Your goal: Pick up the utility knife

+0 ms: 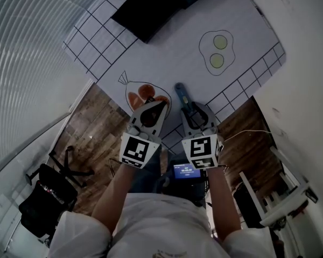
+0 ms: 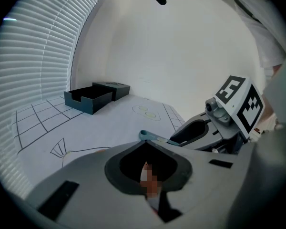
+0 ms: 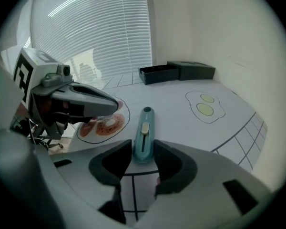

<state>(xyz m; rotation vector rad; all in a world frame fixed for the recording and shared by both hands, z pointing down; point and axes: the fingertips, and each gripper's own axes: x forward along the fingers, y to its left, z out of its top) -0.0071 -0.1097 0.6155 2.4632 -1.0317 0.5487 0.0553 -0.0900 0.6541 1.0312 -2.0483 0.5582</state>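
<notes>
So the utility knife (image 3: pixel 144 136) – a teal one with a pale slider on top – is lying flat on the white table cover (image 1: pixel 167 52), near the front edge and a bit right of centre, with its length running away from the person. The right gripper (image 3: pixel 143 148) is tipped down over the near end of it. Its jaws are spread wide, one dark pad on each side of the knife's butt end, and as far as I can see neither pad is actually squeezing it, so the knife is just resting on the table between them. The left gripper (image 2: pixel 147 142) sits just to the left of the right one, roughly level with it, above a drawing of an orange fish on a plate (image 1: pixel 146 94). Its jaws are pressed together at the tips with nothing in them. The cover has a black grid printed at its corners and a fried eggs drawing (image 1: pixel 216 51) further out on the right. Way at the far end there's a black open tray (image 3: pixel 158 73) with a black box (image 3: pixel 196 70) beside it – both well apart from the knife. Window blinds (image 3: pixel 95 27) run along the left side, and a black chair (image 1: pixel 48 190) stands on the wood floor near left.
</notes>
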